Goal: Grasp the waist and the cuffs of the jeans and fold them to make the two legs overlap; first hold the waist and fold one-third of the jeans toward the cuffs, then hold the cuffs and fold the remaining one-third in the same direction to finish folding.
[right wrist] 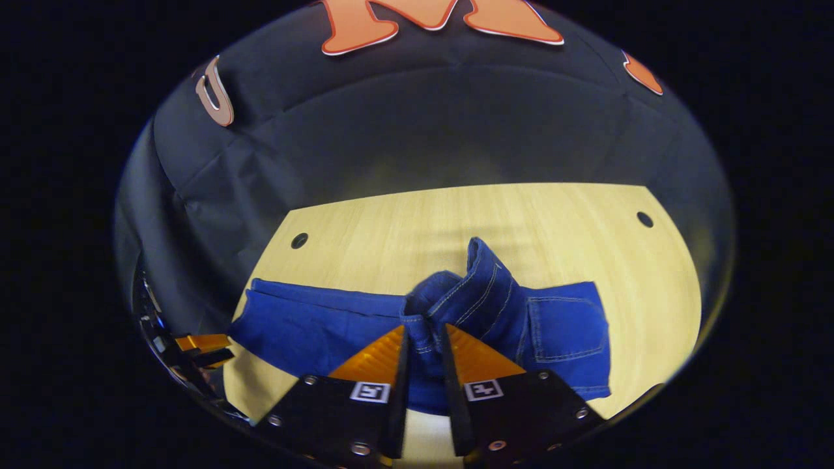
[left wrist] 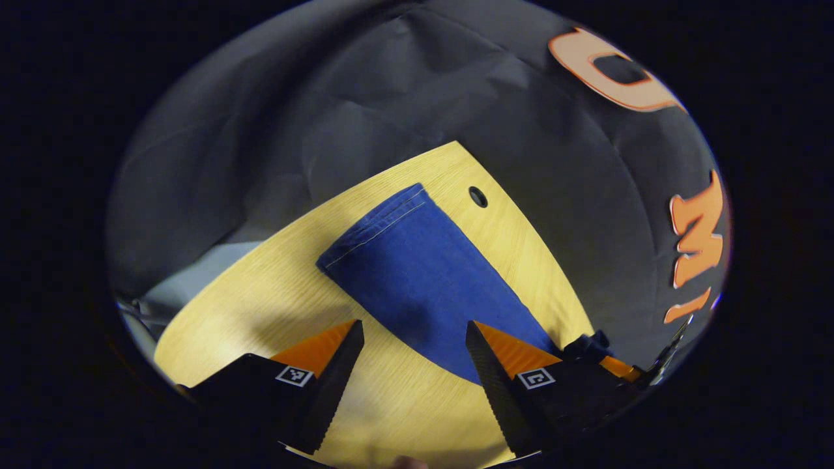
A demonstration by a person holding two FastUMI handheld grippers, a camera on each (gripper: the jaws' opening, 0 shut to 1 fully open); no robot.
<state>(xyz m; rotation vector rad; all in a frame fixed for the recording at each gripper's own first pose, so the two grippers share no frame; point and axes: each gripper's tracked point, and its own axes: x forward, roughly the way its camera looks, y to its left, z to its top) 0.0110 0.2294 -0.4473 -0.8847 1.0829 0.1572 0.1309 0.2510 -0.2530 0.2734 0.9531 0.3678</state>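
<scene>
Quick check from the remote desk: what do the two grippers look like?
Both match. The left gripper has black wedge fingers with serrated inner edges, orange ribbed upper faces and a small square black-and-white marker on each. The right gripper is built alike, with silver screws on its black body.

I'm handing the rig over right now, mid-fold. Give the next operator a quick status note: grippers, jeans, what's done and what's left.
Right gripper: shut on a pinch of denim at the waist end of the jeans, lifting it off the table.
Left gripper: open, holding nothing, above the table near the leg end; cuffs lie flat.
Done: legs look already overlapped; waist grasped and raised.
Left: carry the waist a third toward the cuffs, then fold the cuff third the same way.
</scene>
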